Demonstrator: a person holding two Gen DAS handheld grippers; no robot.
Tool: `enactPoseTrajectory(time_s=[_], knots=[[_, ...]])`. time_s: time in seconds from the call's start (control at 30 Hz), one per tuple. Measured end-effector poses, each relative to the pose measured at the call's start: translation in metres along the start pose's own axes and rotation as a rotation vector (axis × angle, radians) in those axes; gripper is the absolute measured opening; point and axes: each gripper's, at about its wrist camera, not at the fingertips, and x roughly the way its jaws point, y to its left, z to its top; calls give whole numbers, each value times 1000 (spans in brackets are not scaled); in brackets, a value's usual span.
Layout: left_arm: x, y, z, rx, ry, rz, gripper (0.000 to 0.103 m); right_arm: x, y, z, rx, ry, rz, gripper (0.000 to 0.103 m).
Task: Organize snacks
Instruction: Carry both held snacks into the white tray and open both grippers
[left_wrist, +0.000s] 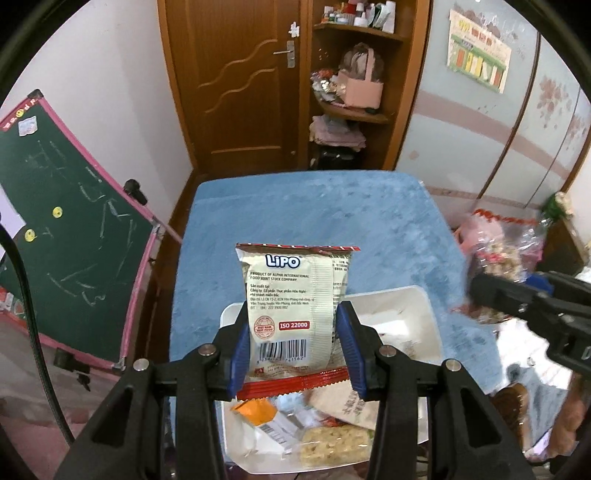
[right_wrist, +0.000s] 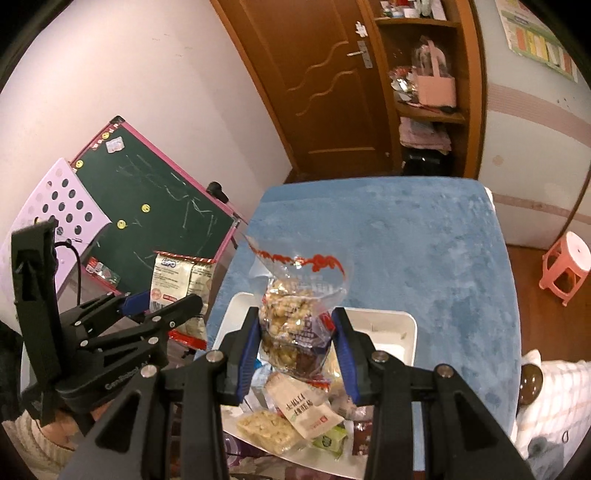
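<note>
The left gripper (left_wrist: 293, 345) pinches a Lipo pack (left_wrist: 295, 314) between its blue pads (left_wrist: 238, 354), which press on the pack's two side edges. The pack stands upright with its back label and barcode facing the camera, held in the air above the near half of the white tray (left_wrist: 424, 306). In the right wrist view the same pack (right_wrist: 181, 280) and left gripper (right_wrist: 162, 306) appear to the left of the tray (right_wrist: 406, 332), just off the edge of the blue cloth (right_wrist: 424, 251).

The right gripper (right_wrist: 297, 345) is clamped on a clear nut bag (right_wrist: 291, 321), its pads squeezing the lower part of the bag. The bag's open top with red print flares upward, and the bag hangs over the tray. In the left wrist view the right gripper (left_wrist: 484, 295) is blurred and sits to the right of the tray, with the nut bag (left_wrist: 498, 254) beyond it.

The tray rests on the blue cloth (left_wrist: 314, 214) covering the table, at the cloth's near edge. Its far part is mostly bare. Its near part holds loose snacks: a rice bar (right_wrist: 269, 428) in clear wrap, a beige packet (right_wrist: 306, 406) with printed characters lying across it, a green packet (right_wrist: 328, 441), and a dark packet (right_wrist: 362, 437) to the right. The left wrist view also shows an orange packet (left_wrist: 256, 410) at the tray's left side, next to the rice bar (left_wrist: 334, 446).

A chalkboard (right_wrist: 162, 221) leans to the left of the tray, beyond the table. A pink stool (right_wrist: 565, 266) stands on the floor to the right.
</note>
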Motion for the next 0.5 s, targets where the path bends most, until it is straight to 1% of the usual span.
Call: enactPoseTrajectory(time_s=[0.13, 0.33, 0.5], knots=[[16, 1, -16, -13, 48, 11, 43, 13, -6, -13, 18, 36, -41, 39], [34, -6, -35, -8, 102, 27, 43, 27, -9, -28, 43, 92, -35, 39], [42, -10, -43, -4, 123, 25, 43, 36, -8, -36, 38, 131, -31, 39]])
